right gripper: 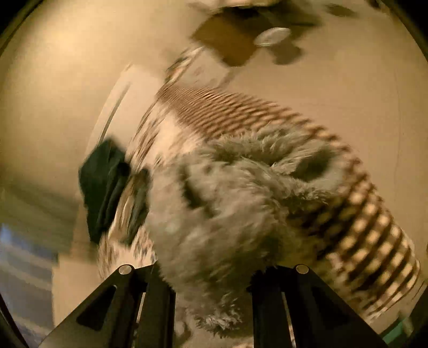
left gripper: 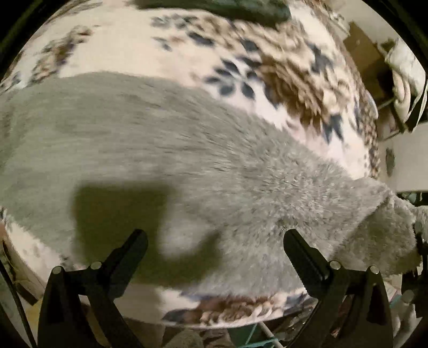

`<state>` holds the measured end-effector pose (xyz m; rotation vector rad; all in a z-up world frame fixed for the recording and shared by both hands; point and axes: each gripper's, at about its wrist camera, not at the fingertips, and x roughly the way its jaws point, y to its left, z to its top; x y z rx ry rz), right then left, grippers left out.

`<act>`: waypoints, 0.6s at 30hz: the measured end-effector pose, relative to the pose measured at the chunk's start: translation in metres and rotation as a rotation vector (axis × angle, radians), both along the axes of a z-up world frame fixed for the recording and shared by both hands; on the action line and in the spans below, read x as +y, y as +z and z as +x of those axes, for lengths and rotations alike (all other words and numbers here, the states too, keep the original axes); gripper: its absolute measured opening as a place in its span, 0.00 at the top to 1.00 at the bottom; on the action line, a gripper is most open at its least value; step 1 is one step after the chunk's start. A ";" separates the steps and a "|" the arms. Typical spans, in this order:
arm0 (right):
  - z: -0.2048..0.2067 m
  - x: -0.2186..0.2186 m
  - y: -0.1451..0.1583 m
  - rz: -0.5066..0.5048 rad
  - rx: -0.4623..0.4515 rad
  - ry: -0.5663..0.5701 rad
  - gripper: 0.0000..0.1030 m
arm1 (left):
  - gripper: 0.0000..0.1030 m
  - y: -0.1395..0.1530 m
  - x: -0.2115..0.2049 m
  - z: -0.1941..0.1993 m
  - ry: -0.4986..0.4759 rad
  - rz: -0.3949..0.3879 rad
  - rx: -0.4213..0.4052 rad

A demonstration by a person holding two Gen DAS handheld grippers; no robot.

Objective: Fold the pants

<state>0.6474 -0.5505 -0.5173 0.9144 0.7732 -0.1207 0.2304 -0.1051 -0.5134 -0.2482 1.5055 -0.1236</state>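
The pants [left gripper: 165,150] are grey and fluffy and lie across a floral bedspread [left gripper: 139,50] in the left wrist view. My left gripper [left gripper: 215,238] is open and empty, its fingers just above the grey fabric near the bed's near edge. At the right, the pants' end [left gripper: 393,230] is lifted off the bed. In the right wrist view my right gripper [right gripper: 214,270] is shut on a bunch of the grey pants [right gripper: 235,203], which hides its fingertips. The view is blurred by motion.
A dark green garment [left gripper: 240,8] lies at the far side of the bed and shows in the right wrist view [right gripper: 104,184]. A brown cardboard box [left gripper: 363,50] and white furniture [left gripper: 409,158] stand beyond the bed's right side. Cluttered floor lies below the bed's near edge.
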 end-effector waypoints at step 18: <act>0.091 0.401 -0.112 -0.498 0.332 0.979 0.71 | 0.00 0.010 0.208 -0.035 0.304 -0.028 -0.036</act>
